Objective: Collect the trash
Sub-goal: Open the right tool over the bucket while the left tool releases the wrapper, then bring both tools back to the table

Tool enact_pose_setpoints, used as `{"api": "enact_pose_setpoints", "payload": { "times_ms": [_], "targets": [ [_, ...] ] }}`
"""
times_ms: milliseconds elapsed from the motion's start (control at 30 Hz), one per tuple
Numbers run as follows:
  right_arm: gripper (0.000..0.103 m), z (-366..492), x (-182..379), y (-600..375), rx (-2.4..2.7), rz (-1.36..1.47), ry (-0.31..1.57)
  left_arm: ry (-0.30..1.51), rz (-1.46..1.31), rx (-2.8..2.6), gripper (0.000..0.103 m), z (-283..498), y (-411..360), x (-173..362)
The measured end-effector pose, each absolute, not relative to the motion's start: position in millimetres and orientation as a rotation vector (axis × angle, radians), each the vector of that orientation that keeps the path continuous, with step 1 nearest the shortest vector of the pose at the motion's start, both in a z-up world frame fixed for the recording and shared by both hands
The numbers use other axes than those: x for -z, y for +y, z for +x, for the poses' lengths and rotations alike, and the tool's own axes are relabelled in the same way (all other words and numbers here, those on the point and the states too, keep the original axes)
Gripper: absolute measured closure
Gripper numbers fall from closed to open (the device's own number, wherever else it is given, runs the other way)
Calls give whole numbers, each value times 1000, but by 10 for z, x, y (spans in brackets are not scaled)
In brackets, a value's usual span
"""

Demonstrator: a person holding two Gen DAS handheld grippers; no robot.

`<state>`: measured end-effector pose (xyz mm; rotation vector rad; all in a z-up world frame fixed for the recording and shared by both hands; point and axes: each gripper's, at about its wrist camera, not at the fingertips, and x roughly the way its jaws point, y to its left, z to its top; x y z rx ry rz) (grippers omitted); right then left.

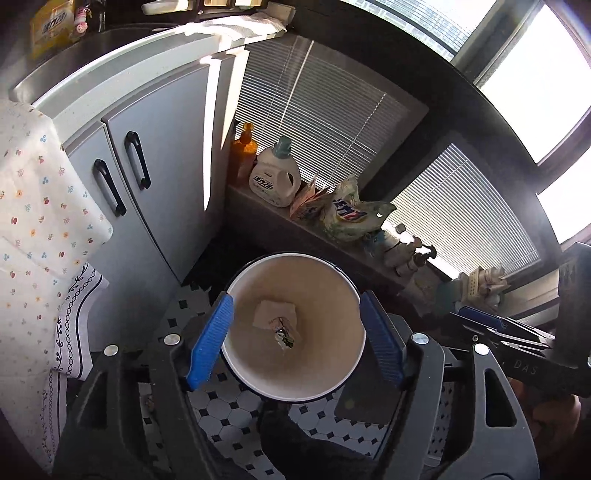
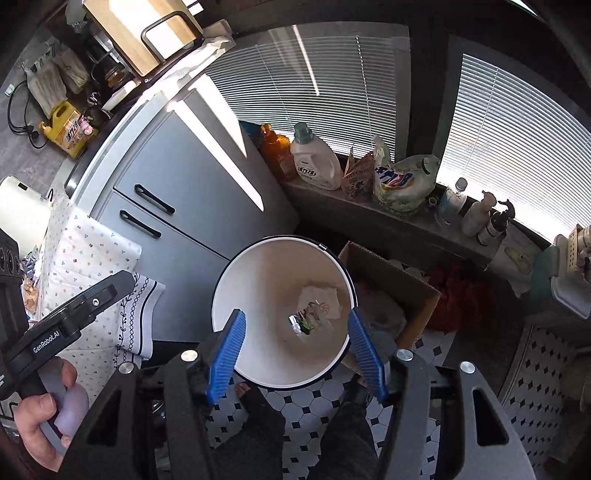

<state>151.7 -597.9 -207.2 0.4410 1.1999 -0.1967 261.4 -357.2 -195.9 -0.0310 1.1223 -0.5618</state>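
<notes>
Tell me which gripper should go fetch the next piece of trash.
Either; it's near even. Left gripper and right gripper both hang open and empty over the trash bin, where scraps already lie. No loose trash shows clearly nearer one side.

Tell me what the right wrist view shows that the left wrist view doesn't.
Only the right wrist view shows the cardboard box beside the bin, the cutting board on the counter, and the hand holding the left tongs.

Only the left wrist view shows the right tongs from the side, their opening hidden.

Both show the white bin with scraps of trash at its bottom, the white detergent jug on the ledge, and open tongs above the bin.
</notes>
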Motion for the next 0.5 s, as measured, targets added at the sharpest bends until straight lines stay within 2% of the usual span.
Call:
{"api": "enact_pose_setpoints", "payload": {
  "times_ms": [267,400,500],
  "targets": [
    [34,1859,1815,-5409,77,347,1154,1028,-69,408,14,2686,-2853,1610],
    [23,2067,1638,-5015,4,298,1113,968,-94,323,6,2657,-2384,1412],
    [11,2207,1486,-4699,-42,265,1069,935,-123,256,6,2611,-1996,1292]
  ]
}}
